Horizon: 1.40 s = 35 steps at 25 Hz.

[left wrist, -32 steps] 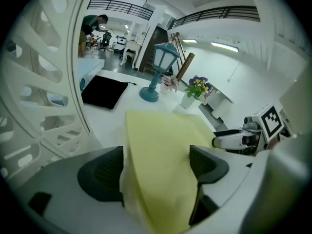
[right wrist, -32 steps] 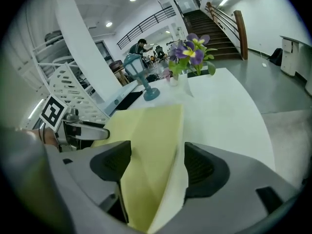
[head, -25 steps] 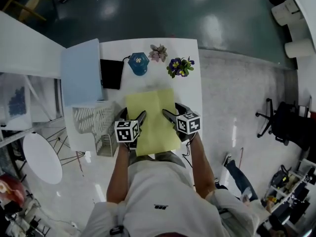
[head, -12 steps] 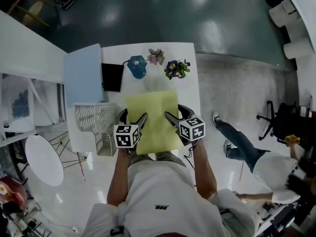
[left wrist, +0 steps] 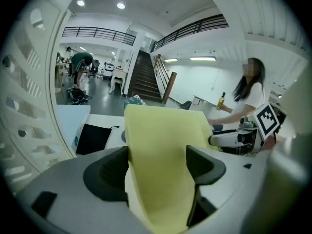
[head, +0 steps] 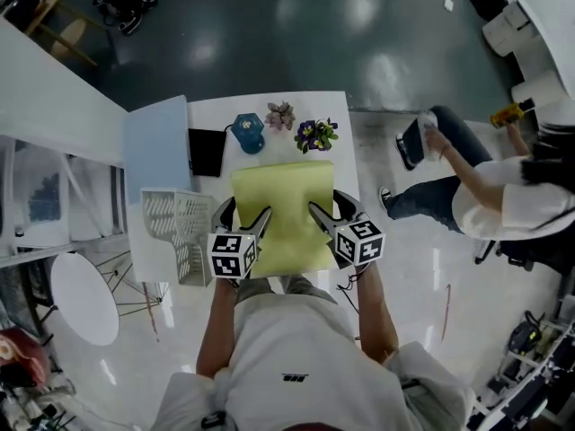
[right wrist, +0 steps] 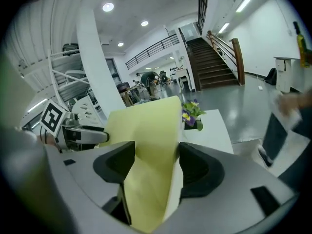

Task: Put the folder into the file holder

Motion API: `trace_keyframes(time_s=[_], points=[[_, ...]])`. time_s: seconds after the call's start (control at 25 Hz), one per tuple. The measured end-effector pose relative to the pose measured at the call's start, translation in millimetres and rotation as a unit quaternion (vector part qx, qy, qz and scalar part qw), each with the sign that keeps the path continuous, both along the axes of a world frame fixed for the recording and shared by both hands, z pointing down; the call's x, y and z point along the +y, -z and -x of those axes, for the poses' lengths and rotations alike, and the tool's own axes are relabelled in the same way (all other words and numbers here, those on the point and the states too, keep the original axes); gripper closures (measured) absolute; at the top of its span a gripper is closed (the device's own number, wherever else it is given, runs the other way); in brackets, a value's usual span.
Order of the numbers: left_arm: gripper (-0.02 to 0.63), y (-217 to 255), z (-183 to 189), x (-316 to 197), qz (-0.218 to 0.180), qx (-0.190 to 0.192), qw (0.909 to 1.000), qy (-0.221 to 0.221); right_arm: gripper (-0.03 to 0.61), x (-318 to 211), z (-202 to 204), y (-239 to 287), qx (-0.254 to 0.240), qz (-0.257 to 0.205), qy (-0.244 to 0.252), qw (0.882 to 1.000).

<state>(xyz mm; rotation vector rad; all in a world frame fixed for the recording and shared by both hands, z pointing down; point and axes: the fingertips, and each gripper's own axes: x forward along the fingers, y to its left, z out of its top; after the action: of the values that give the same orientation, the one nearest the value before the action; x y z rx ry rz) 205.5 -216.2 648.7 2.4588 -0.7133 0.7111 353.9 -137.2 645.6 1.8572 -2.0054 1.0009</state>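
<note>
The yellow folder (head: pixel 280 209) was held up over the white table (head: pixel 346 119), gripped by its two side edges. The jaws of the left gripper (head: pixel 244 212) and right gripper (head: pixel 331 206) had just been closing and were pressed on it. The white mesh file holder (head: pixel 180 227) was seen just left of it.

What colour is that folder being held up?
The folder is pale yellow, clearest in the head view.
</note>
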Motion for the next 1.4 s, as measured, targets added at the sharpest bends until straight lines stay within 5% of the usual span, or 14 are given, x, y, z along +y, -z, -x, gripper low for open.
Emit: trace_keyframes(time_s=[0.72, 1.4], points=[[0.241, 88, -10, -12, -0.1, 0.069, 0.9926, -0.009, 0.296, -15, -15, 80, 0.036, -0.101, -0.022, 0.994], [0.241, 110, 2, 36, -0.194, 0.101, 0.9732, -0.073, 0.296, 36, -1, 90, 0.046, -0.161, -0.043, 0.985]])
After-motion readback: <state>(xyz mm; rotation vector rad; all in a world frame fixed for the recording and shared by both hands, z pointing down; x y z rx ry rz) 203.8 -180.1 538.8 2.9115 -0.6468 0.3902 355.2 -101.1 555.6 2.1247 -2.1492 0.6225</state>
